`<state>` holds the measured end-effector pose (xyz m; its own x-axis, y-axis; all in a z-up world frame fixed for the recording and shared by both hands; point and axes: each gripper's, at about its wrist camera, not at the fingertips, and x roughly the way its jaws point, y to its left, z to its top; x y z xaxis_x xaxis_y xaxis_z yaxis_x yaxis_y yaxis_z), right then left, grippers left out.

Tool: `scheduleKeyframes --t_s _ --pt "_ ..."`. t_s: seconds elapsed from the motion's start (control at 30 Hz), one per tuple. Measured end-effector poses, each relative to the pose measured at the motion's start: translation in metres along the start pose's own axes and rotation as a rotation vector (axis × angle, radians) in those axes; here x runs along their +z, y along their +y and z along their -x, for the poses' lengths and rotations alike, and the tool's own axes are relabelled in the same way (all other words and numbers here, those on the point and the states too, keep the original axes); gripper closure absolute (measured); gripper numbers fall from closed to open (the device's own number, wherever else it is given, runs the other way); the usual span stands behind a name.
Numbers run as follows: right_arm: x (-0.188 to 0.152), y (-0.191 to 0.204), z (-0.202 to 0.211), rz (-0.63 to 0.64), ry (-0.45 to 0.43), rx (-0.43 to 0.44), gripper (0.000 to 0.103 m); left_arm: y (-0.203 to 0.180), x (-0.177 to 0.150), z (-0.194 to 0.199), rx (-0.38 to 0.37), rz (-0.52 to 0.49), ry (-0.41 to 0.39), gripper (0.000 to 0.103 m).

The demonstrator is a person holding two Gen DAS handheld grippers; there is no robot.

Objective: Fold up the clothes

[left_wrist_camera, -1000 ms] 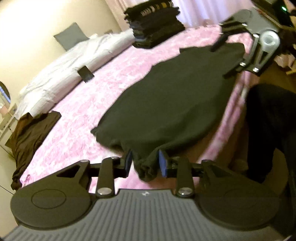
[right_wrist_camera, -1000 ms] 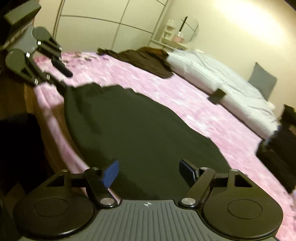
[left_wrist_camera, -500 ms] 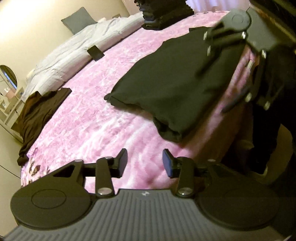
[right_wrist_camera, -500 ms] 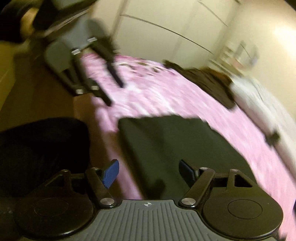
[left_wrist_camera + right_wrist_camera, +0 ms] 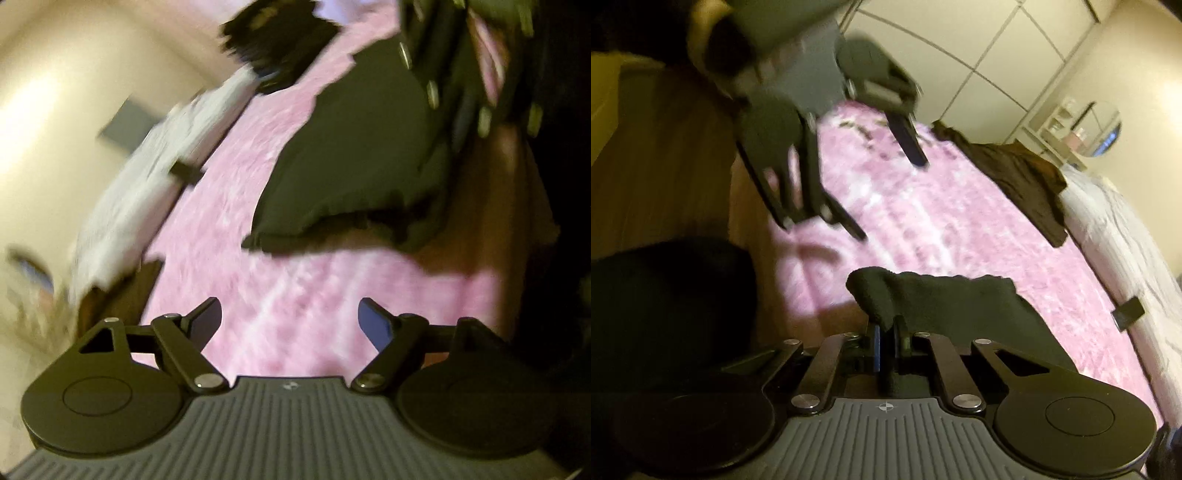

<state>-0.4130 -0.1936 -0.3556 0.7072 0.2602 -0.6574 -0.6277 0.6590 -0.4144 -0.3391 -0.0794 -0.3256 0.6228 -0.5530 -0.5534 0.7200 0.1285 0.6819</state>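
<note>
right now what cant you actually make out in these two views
- Right gripper in the left wrist view: motion-blurred at the top edge, jaws unreadable there.
- Black garment: its near part is hidden behind the gripper body in the right wrist view.
- Dark stack on the bed, left wrist view: smeared, pieces uncountable.
- Small dark object on the white bedding: too small to identify.

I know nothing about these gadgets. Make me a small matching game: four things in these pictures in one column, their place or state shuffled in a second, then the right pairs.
Things
1. right tool
2. left tool
3. brown garment
4. stack of dark clothes

Place or state
A. open, holding nothing
B. far end of the pink bed cover
C. shut on the black garment
D. crumpled beside the white pillows

Pairs: 1-C, 2-A, 3-D, 4-B
</note>
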Motion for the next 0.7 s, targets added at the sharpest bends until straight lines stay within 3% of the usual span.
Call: scheduleKeyframes --t_s 0.2,0.37,0.47,0.53,0.7 --pt "0.005 -0.020 0.034 -0.113 -0.054 -0.013 0.098 0.019 0.004 -0.062 -0.045 -0.282 -0.126 0.026" --pt "0.004 -0.026 0.052 -0.157 -0.077 -0.001 0.099 0.025 0.009 -0.100 -0.106 -0.427 -0.195 0.040" --pt "0.002 -0.029 0.058 -0.183 -0.088 0.006 0.099 0.022 0.011 -0.116 -0.139 -0.493 -0.191 0.062" --pt "0.000 -0.032 0.061 -0.203 -0.098 0.011 0.099 0.021 0.013 -0.125 -0.156 -0.510 -0.174 0.089" --pt "-0.011 -0.045 0.075 -0.283 -0.152 0.001 0.099 0.035 0.041 -0.118 -0.119 -0.447 -0.141 0.095"
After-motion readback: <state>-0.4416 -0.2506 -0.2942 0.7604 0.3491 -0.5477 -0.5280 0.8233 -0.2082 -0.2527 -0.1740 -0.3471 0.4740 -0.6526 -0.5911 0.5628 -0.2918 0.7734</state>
